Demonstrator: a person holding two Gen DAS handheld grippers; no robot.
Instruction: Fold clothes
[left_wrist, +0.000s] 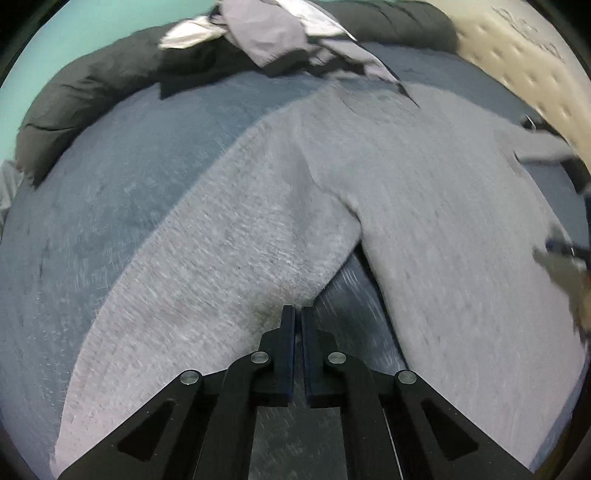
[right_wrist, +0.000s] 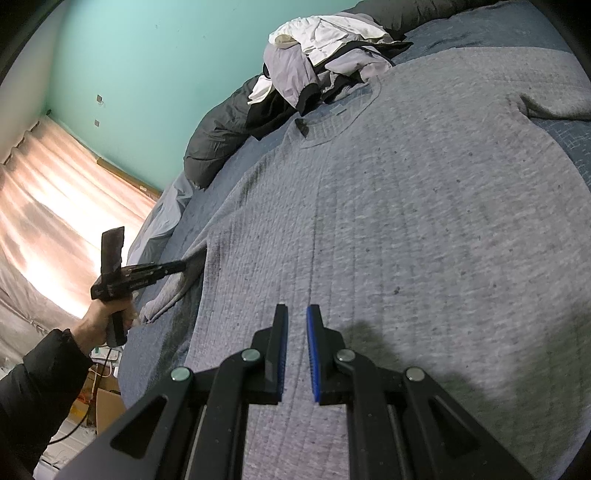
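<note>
Your left gripper (left_wrist: 298, 314) is closed on the grey sweater (right_wrist: 406, 206) sleeve edge; right gripper (right_wrist: 297, 314) hovers slightly parted, empty. Sweater lies flat on bed (left_wrist: 110, 184). Thin grip may slip.

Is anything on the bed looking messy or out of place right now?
Yes. A heap of unfolded clothes spills over the collar of the grey sweater, so that edge can't lie flat. The sweater's far sleeve is bunched and folded over instead of spread out.
</note>
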